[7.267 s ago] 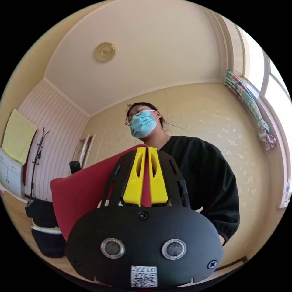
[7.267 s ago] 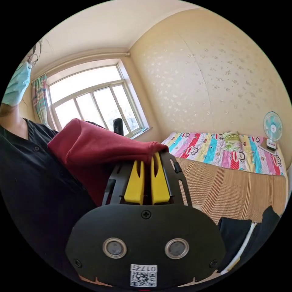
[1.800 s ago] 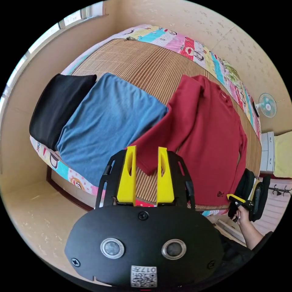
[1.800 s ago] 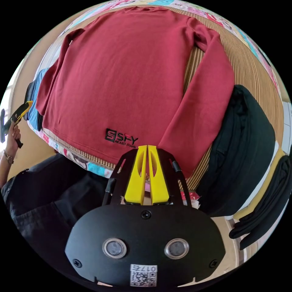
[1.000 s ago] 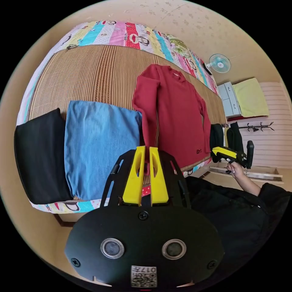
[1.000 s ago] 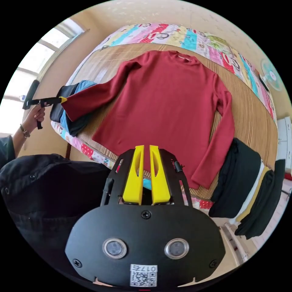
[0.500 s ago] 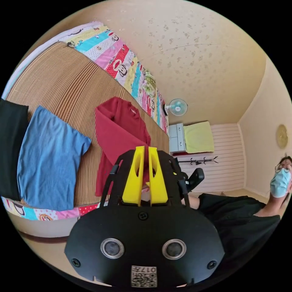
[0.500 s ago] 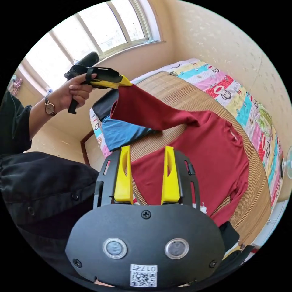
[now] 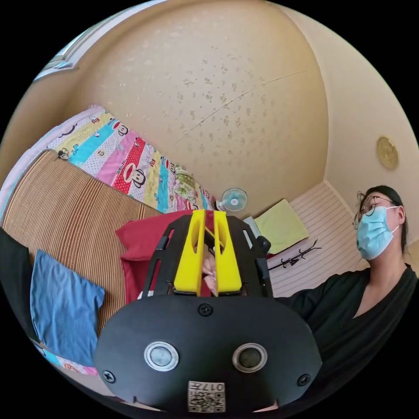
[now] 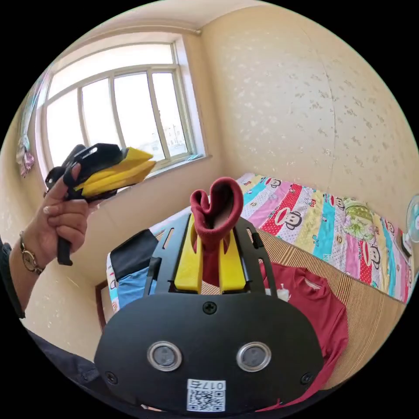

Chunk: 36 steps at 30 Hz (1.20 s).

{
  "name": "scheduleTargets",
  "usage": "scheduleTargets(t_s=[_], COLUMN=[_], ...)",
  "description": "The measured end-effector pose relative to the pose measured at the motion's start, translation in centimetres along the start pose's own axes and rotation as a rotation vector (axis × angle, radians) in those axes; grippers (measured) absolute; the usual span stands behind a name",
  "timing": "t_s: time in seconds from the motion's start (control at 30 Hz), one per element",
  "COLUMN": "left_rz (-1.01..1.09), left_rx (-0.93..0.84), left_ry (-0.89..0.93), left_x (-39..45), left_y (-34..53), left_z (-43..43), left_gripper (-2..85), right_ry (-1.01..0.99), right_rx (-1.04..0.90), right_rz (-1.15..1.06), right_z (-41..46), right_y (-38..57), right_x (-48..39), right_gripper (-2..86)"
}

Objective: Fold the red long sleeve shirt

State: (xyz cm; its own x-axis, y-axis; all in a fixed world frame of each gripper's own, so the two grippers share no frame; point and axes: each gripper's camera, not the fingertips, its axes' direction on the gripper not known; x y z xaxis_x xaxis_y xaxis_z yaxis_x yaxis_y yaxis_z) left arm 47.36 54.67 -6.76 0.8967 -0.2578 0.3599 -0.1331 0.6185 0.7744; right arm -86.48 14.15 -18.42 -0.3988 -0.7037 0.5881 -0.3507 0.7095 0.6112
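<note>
right gripper: the two yellow jaws pinch the cuff of a sleeve of the red long sleeve shirt, and the cuff end curls up above the jaw tips. the shirt body lies on the woven bed mat, collar toward the cartoon-print bedsheet, with the gripped sleeve lifted off the mat. left gripper: in the right gripper view it is held in the person's hand in front of the window, clear of the shirt, its yellow jaws pressed close together with nothing visible between them. in the left gripper view the left gripper has its jaw tips near each other, red fabric lying behind them; whether cloth sits between the jaws there cannot be determined. a folded blue garment rests on the mat beside the shirt, with a black garment just beyond it at the bed edge. a small fan stands at the far end of the bed.
</note>
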Motion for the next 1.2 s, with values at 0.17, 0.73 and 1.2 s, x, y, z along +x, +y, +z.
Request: scheduleTargets(t_s=[0.17, 0.73, 1.2], left_rz=[-0.151, -0.124, -0.382], left_rx=[-0.267, -0.432, -0.284], left_ry=[-0.069, -0.463, -0.03], left_x=[-7.1, -20.8, -31.0], left_y=[3.5, 2.2, 1.9], left_z=[13.0, 35.8, 31.8], left_gripper=[8.6, 6.6, 7.6], right_ry=[0.022, 0.122, 0.064], right_rx=[0.085, 0.049, 0.027], right_rz=[0.285, 0.918, 1.114], right_z=[-6.5, -10.7, -8.0], right_y=[6.9, 27.1, 26.1], right_x=[19.8, 37.3, 40.2], right_gripper=[5.0, 11.8, 10.0])
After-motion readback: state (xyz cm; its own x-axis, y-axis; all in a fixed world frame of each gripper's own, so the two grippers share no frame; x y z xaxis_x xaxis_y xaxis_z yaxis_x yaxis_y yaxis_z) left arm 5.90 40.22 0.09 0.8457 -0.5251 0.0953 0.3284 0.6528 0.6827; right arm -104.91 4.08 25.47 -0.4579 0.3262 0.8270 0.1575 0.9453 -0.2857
